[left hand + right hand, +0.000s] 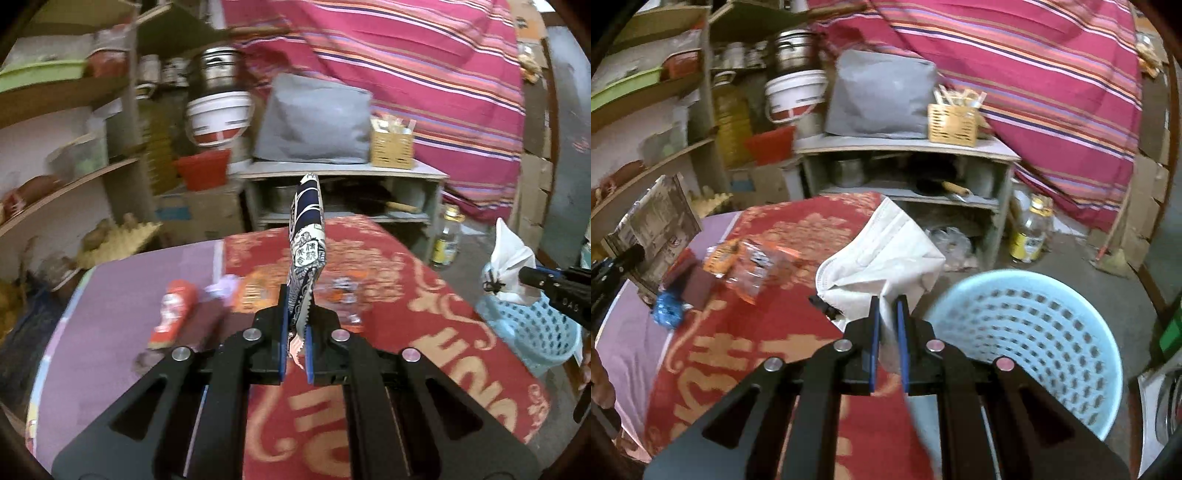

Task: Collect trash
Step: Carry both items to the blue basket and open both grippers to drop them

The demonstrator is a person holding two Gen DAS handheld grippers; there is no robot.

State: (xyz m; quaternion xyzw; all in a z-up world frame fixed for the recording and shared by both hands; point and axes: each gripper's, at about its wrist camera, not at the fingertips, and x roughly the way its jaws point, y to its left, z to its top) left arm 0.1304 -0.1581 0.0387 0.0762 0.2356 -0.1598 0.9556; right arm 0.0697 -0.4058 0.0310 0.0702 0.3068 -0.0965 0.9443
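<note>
We hold left gripper (296,321) clamped on a printed wrapper (307,236) standing upright above the red cloth (424,295), right gripper (887,325) clamped on a white mask (882,251), blue basket (1034,332) just right of it, more wrappers (750,266) on the cloth

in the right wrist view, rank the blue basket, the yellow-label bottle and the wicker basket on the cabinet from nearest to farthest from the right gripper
1. Blue basket: just right of the right gripper, on the floor.
2. Yellow-label bottle: farther back on the right, standing on the floor by the cabinet.
3. Wicker basket: farthest, on top of the cabinet, beside the grey bag.
</note>
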